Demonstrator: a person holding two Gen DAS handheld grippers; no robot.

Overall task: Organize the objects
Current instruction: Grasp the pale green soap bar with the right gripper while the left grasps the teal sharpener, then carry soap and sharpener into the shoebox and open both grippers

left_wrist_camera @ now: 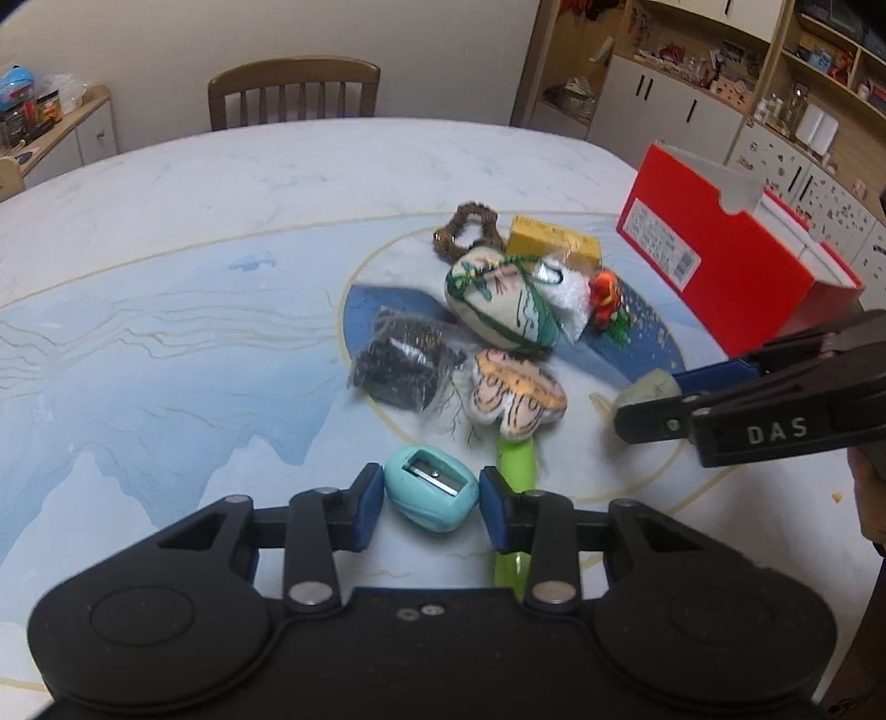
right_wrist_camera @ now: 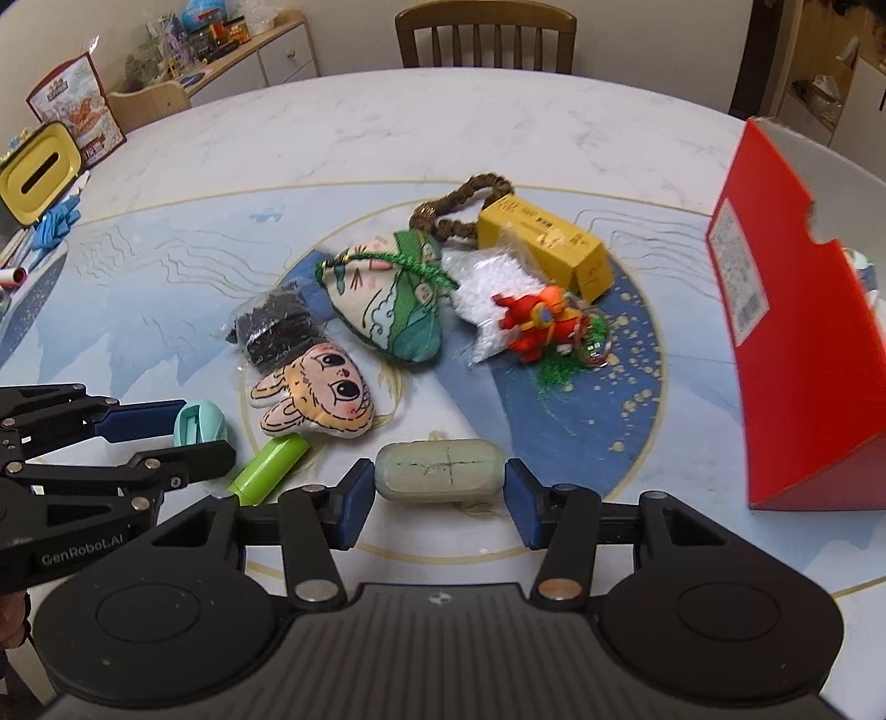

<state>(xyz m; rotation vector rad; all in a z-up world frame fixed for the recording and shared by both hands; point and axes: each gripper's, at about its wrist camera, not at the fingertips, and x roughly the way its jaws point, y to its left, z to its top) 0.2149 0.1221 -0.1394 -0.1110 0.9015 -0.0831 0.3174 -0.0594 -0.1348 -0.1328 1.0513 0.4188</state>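
My left gripper (left_wrist_camera: 432, 498) is shut on a teal egg-shaped pencil sharpener (left_wrist_camera: 431, 497), both blue pads touching its sides low over the table. In the right wrist view my right gripper (right_wrist_camera: 440, 487) is shut on a pale green eraser (right_wrist_camera: 440, 471) marked with a pen cross. The two grippers are side by side, the left gripper (right_wrist_camera: 205, 435) to the left of the right one. Just beyond them lie a plush bunny face (right_wrist_camera: 315, 393), a lime green tube (right_wrist_camera: 268, 468), a green-corded plush pouch (right_wrist_camera: 393, 304) and a bag of black beads (right_wrist_camera: 271, 327).
Farther back lie a bag of white beads (right_wrist_camera: 493, 293), a red toy figure (right_wrist_camera: 540, 324), a yellow box (right_wrist_camera: 548, 243) and a brown braided loop (right_wrist_camera: 459, 205). An open red shoebox (right_wrist_camera: 803, 343) stands at the right. A yellow tissue box (right_wrist_camera: 36, 177) sits far left, a chair (right_wrist_camera: 484, 39) behind the table.
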